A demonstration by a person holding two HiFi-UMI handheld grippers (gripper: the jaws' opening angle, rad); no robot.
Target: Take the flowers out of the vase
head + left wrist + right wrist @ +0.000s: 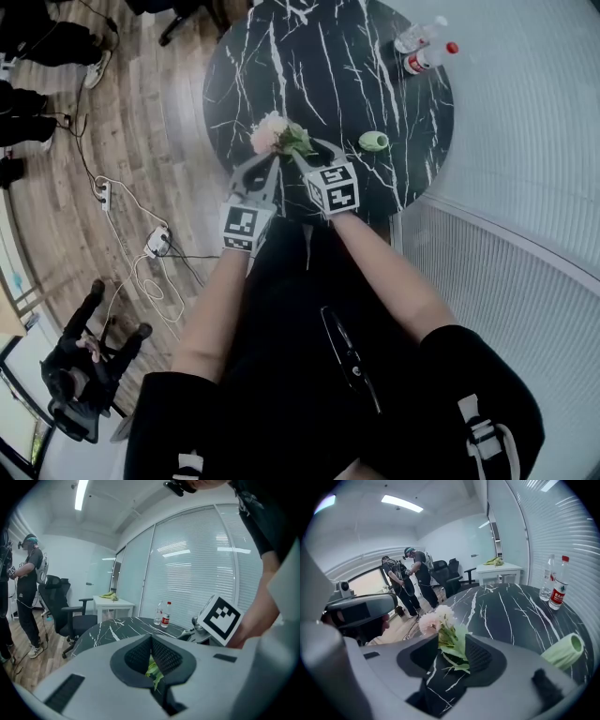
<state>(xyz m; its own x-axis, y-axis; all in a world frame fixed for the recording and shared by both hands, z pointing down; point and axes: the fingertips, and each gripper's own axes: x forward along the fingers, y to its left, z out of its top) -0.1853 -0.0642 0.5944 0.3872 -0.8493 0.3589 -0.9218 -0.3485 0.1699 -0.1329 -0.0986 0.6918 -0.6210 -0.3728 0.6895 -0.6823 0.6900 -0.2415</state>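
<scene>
Flowers (434, 619), ruffled pink, leafy: left hand-held gripper (151, 644) clamped on stems (153, 670), apparently; right hand-held gripper (452, 641) apart.

Table (281, 56): black stone-look top with white veins, glossy, with light reflecting off it. Above the table's near edge, flowers (436, 620): soft matt pink petals and smooth green leaves. On the table, vase (563, 651): pale green, smooth, slight sheen. At the table's far edge, bottles (559, 592): clear glossy plastic. Left gripper (151, 639) and right gripper (452, 641), over the table's near edge: smooth matt grey plastic shells; pads (480, 656) black, finely ribbed, rubber-like. Floor (159, 122) round the table: wood-look planks, low sheen.
</scene>
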